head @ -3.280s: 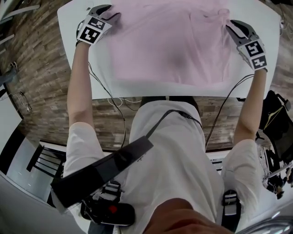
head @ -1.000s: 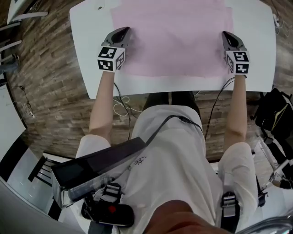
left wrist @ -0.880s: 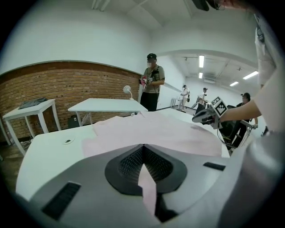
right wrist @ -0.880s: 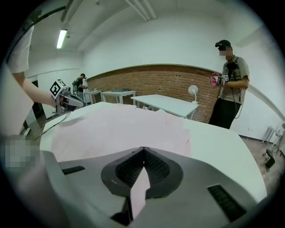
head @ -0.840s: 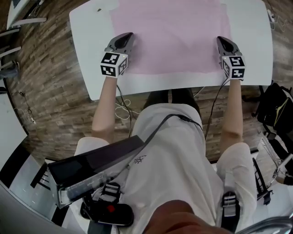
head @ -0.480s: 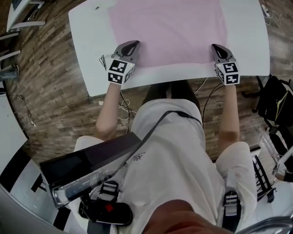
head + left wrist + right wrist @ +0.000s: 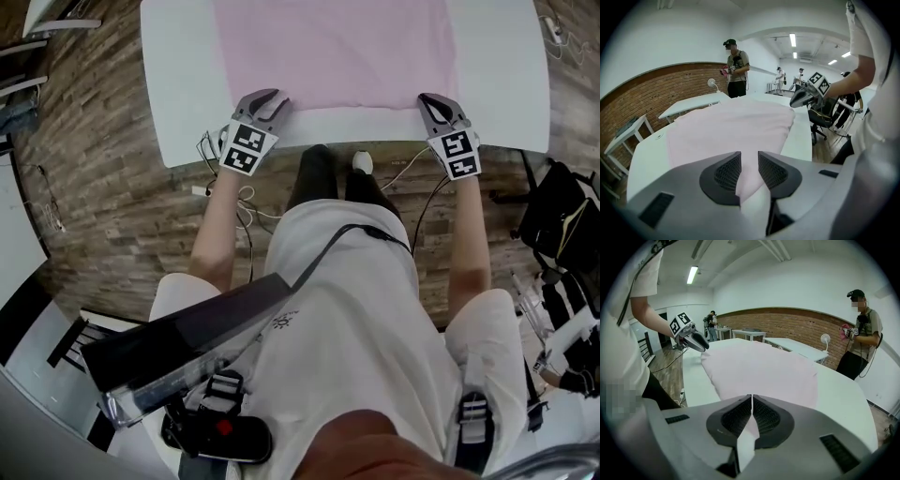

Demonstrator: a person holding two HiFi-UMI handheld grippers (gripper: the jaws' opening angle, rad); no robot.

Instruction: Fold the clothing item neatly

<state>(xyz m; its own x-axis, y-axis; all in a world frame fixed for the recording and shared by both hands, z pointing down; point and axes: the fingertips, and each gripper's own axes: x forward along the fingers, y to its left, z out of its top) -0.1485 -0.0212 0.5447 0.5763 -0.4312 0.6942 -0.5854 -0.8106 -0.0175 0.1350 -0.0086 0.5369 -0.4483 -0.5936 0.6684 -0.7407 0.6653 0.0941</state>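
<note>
at the table (image 7: 178, 84) edge now, left gripper (image 7: 273, 97) is opening around the pink garment (image 7: 337, 47); right gripper (image 7: 429, 99) still grips it.

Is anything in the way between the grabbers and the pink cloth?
No, nothing that shows. The right gripper is shut on the near edge of the pink cloth. The left gripper has the other near corner between its fingers, which are opening.
</note>
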